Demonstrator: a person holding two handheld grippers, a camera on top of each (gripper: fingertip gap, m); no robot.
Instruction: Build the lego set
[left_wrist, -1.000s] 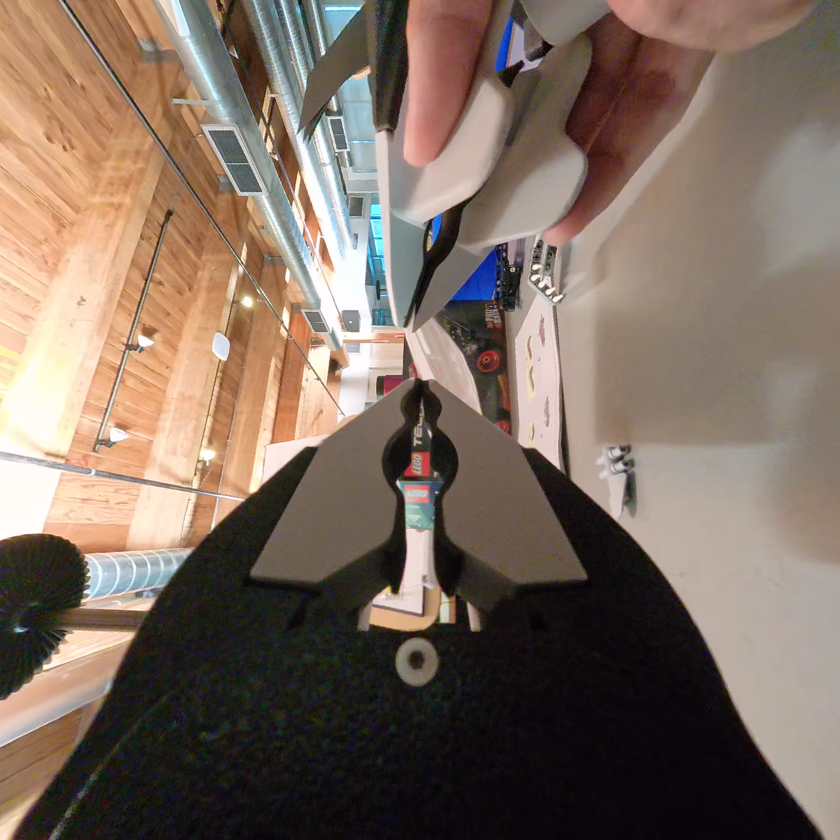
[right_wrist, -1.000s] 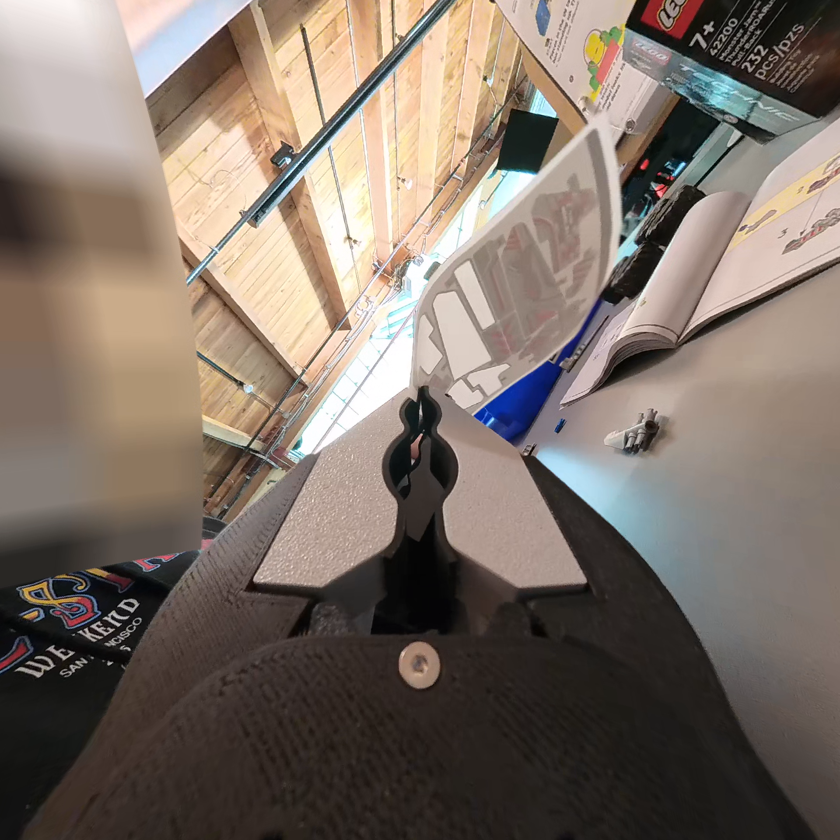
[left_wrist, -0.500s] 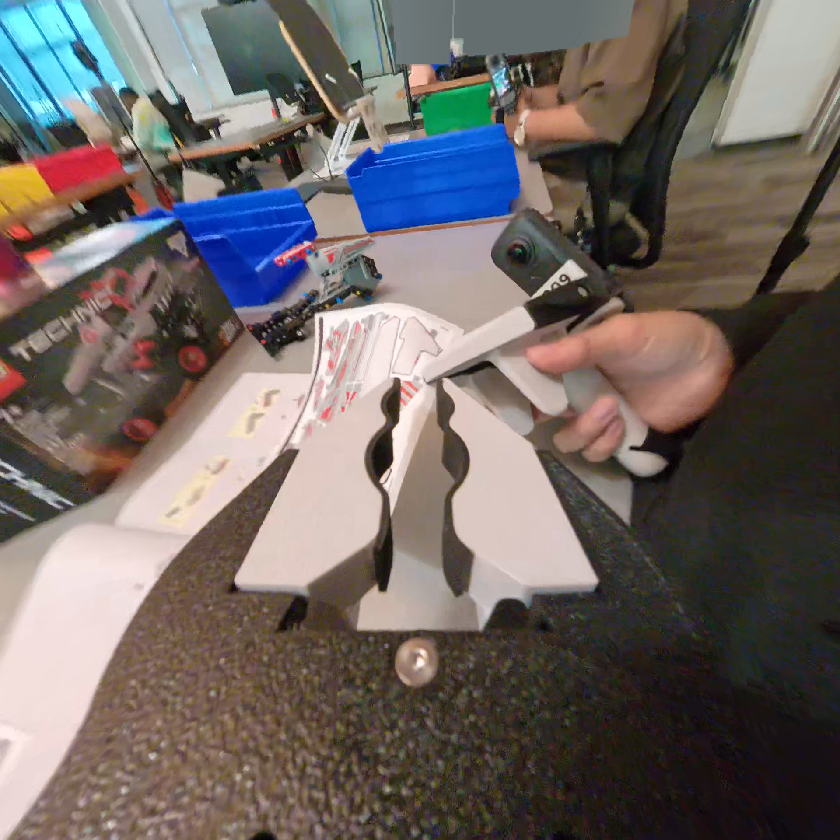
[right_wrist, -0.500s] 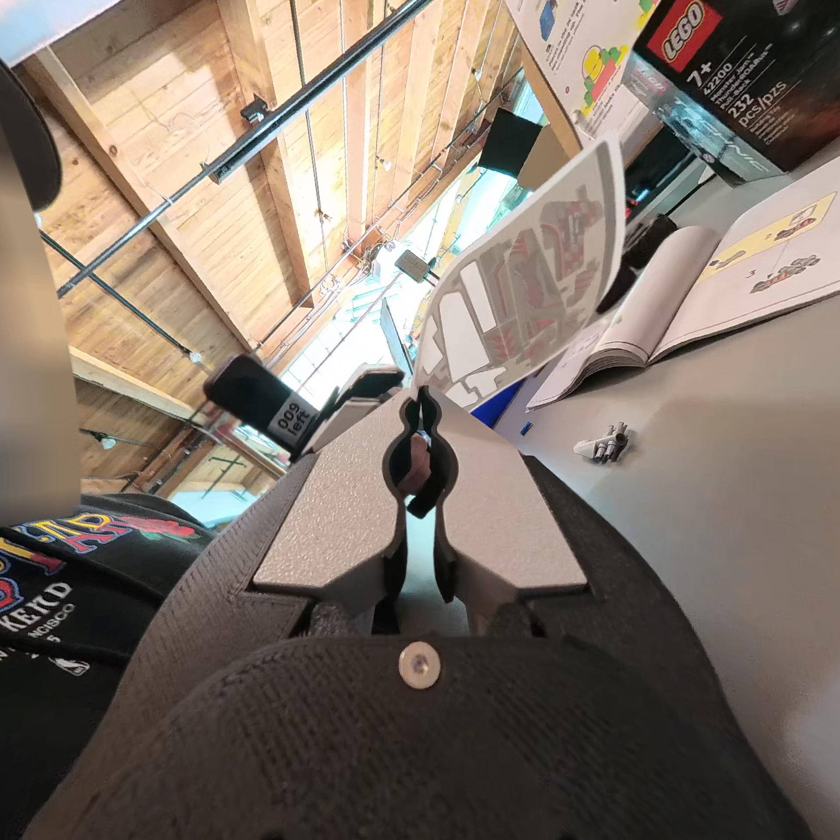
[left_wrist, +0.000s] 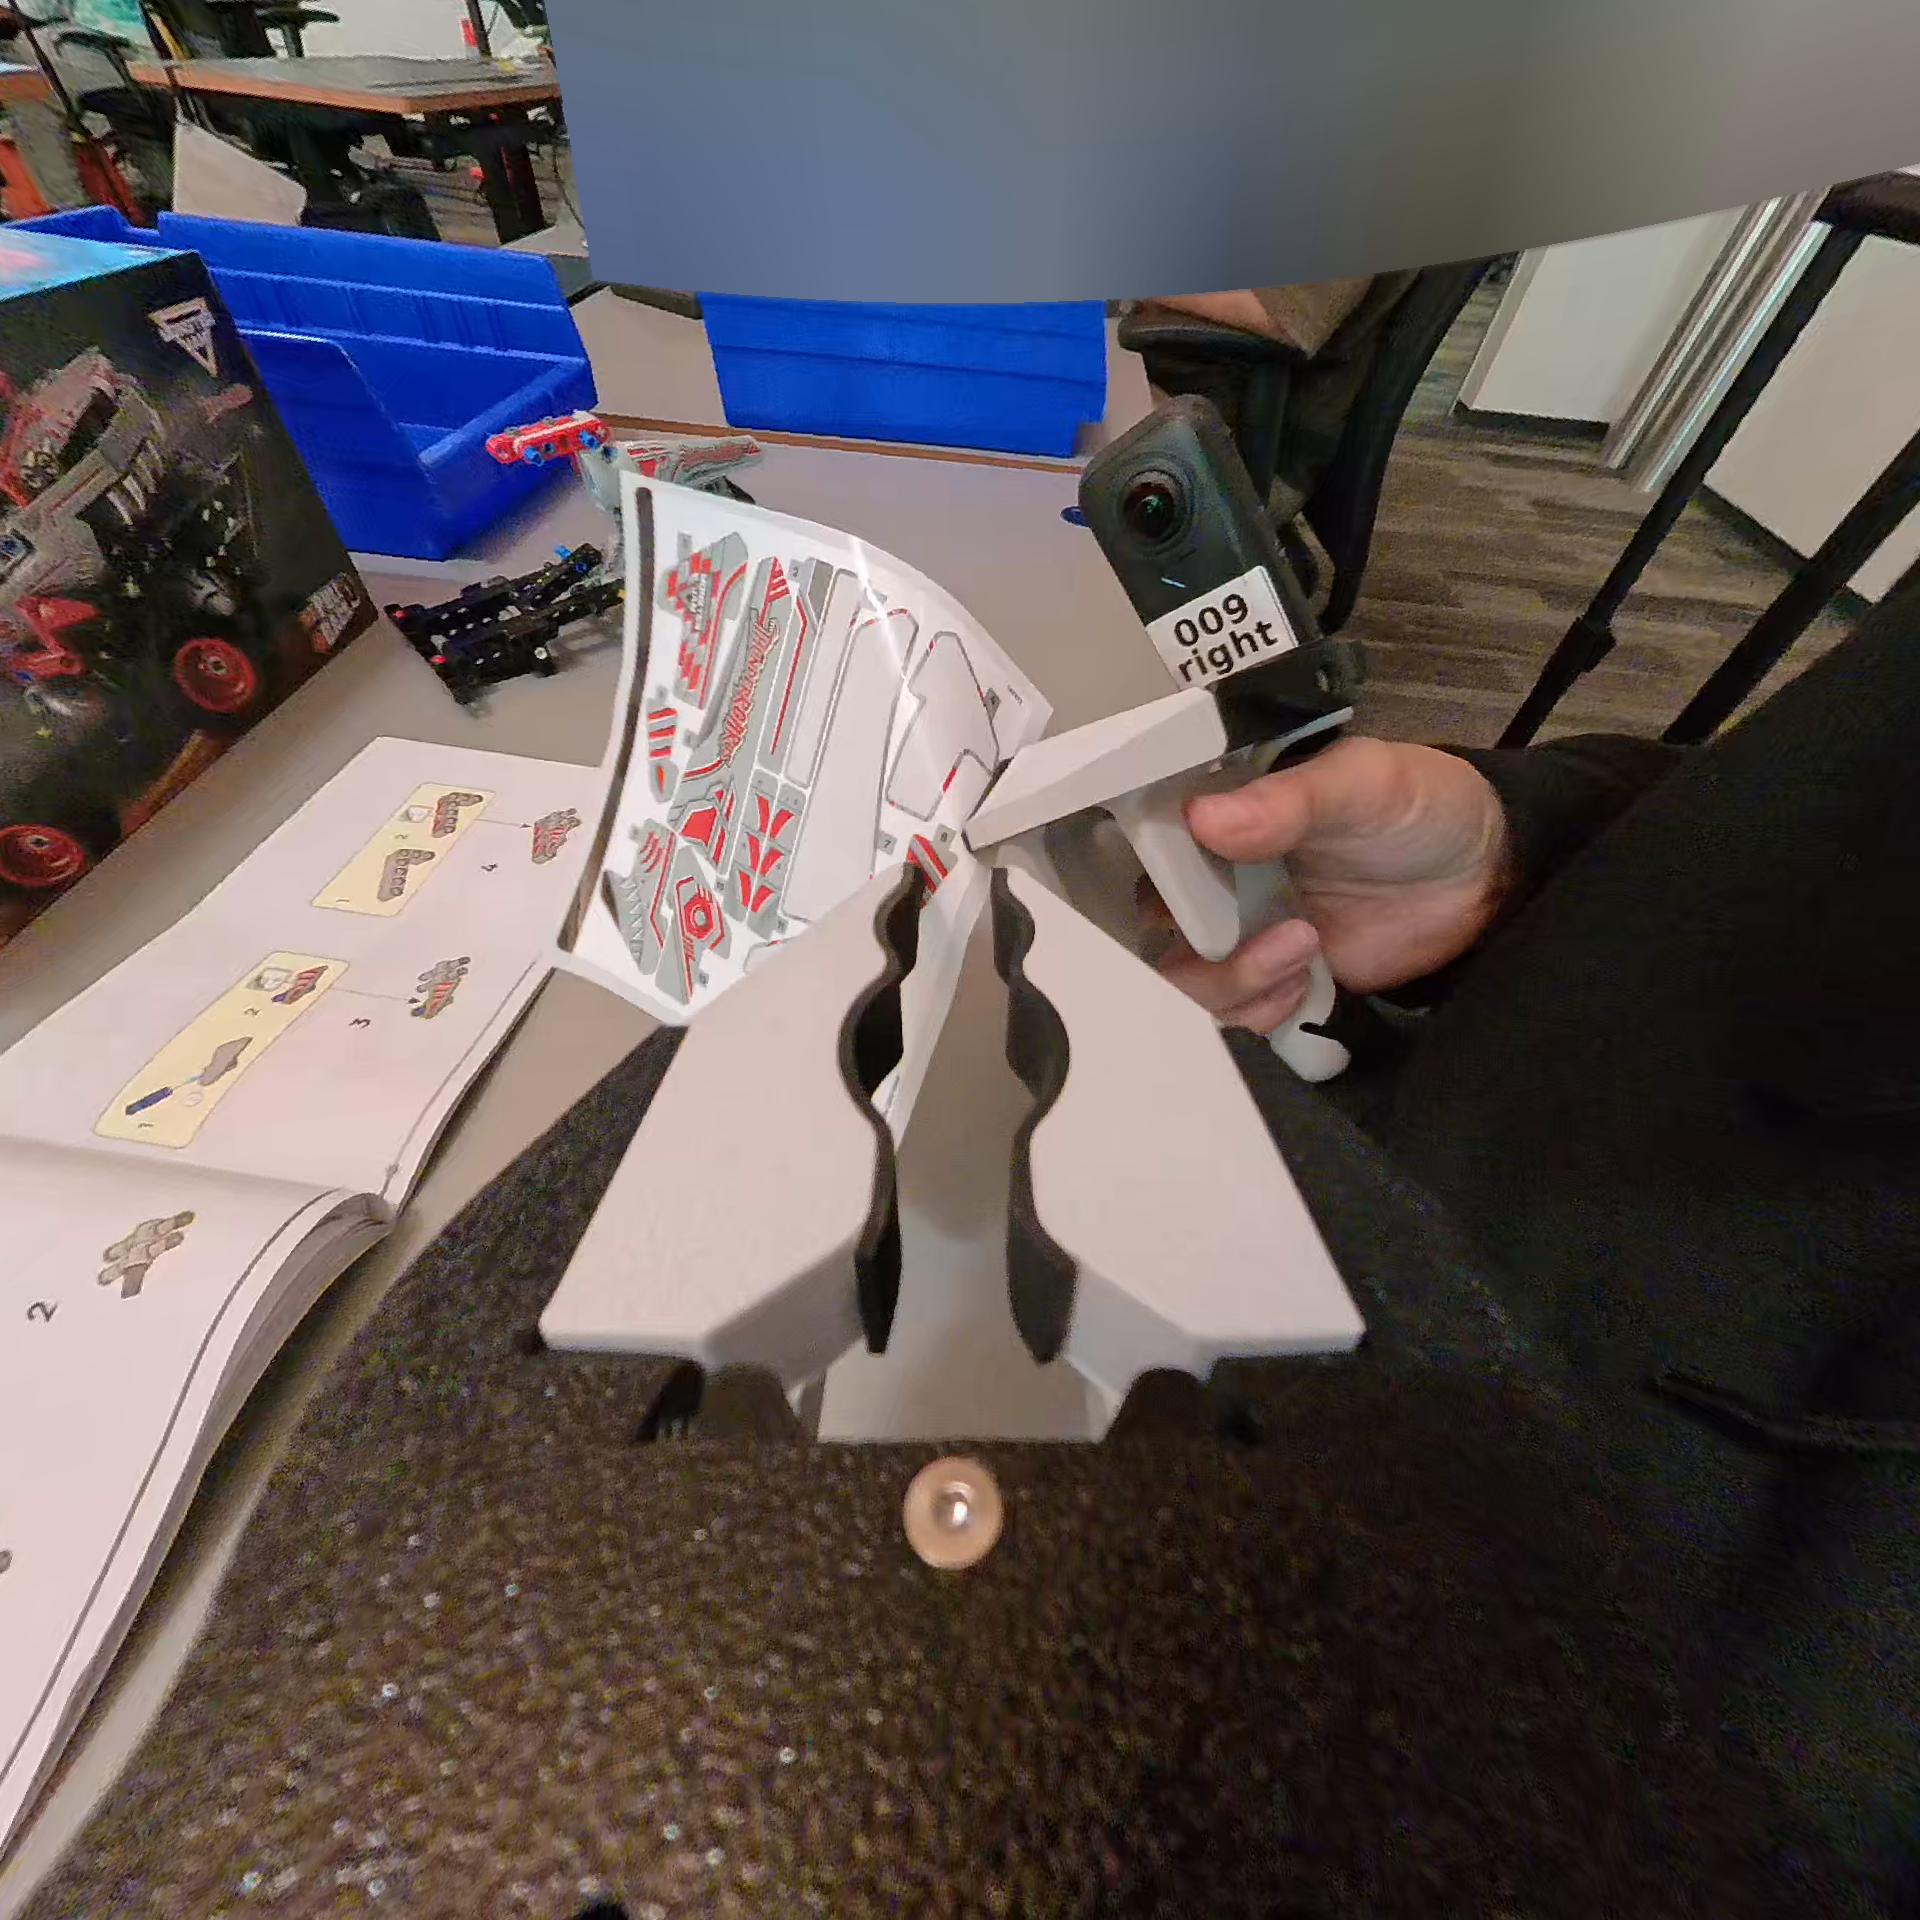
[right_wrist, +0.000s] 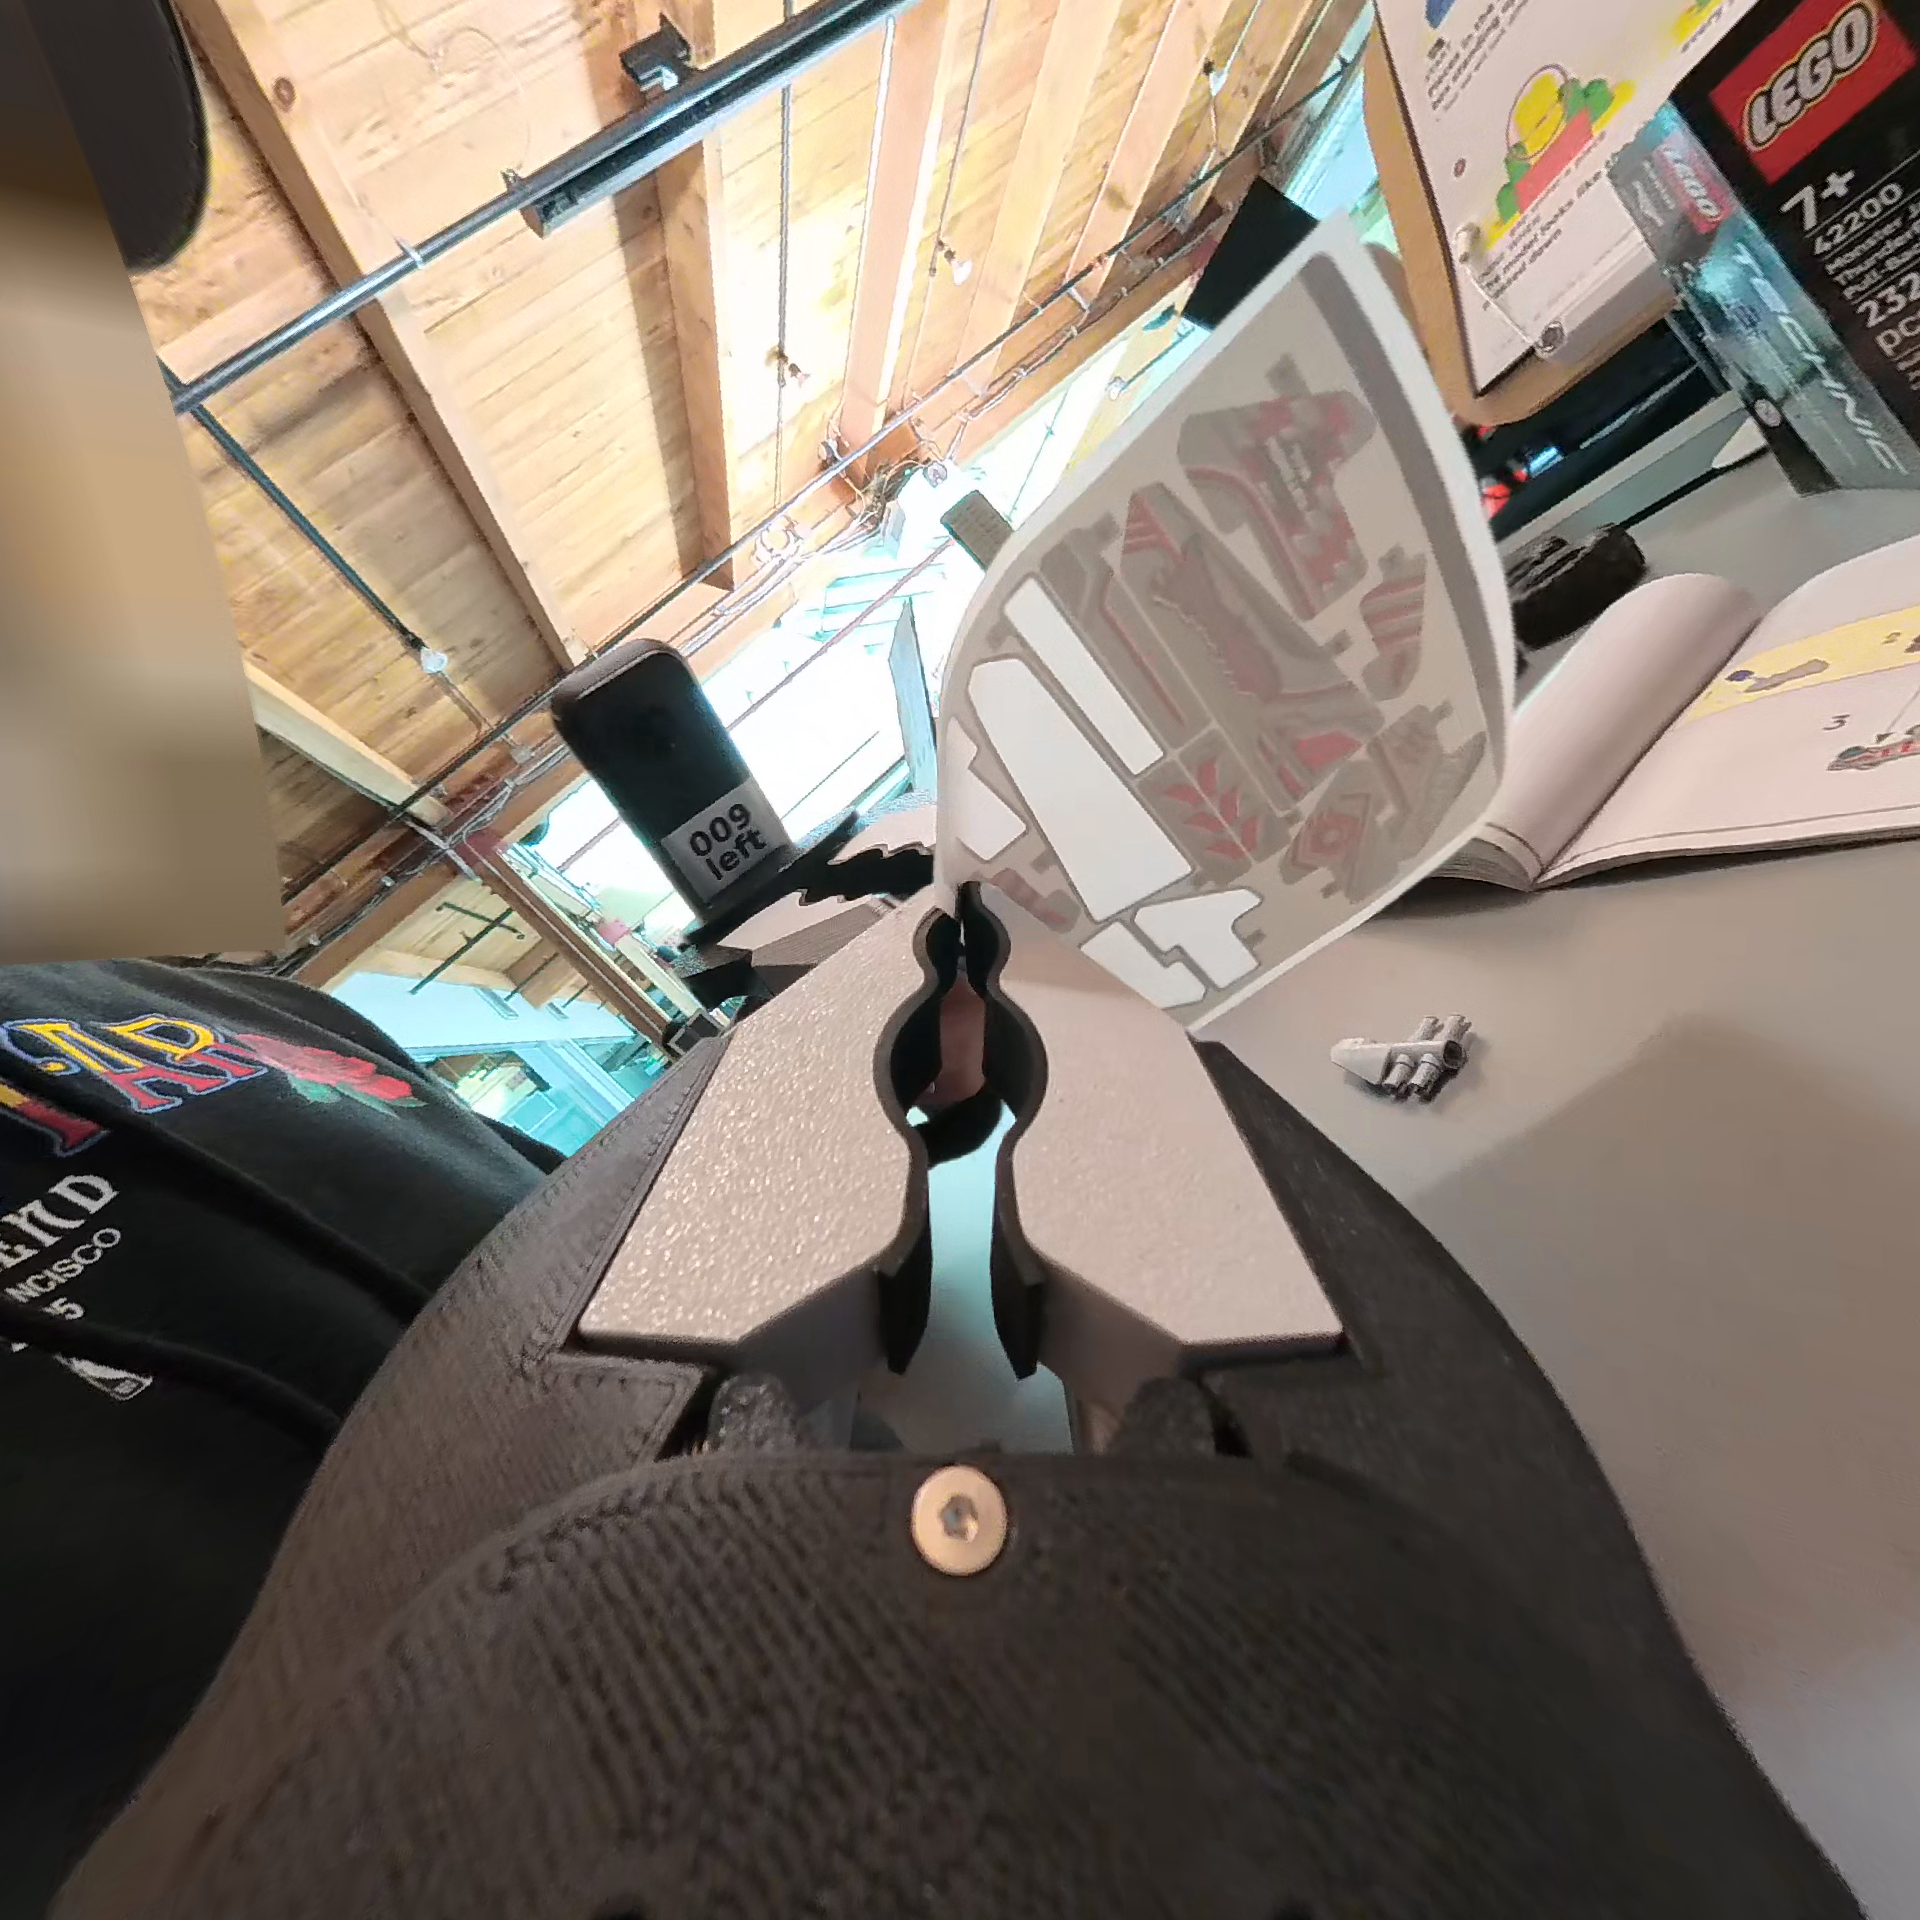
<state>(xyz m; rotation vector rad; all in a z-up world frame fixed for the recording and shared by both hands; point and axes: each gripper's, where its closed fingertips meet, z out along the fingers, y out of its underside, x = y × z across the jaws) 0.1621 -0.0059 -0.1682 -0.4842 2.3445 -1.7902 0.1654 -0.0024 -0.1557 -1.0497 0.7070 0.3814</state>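
A curved sticker sheet with grey and red decals is held up above the table. My right gripper is shut on its lower corner; the sheet rises up and to the right from the tips. That gripper also shows in the left wrist view, held by a hand. My left gripper is open, and the sheet's lower edge runs loosely between its fingers. It shows in the right wrist view just behind the sheet. A small grey lego piece lies on the table.
An open instruction booklet lies at the left on the grey table. The lego box stands behind it. A black chassis, a red and grey assembly and blue bins sit farther back. Black tyres lie near the box. My left and right fingertips are right by each other.
My left gripper has opened and swung from pointing at the ceiling to looking across the table. My right gripper has stayed shut on the sheet and tilted a little.
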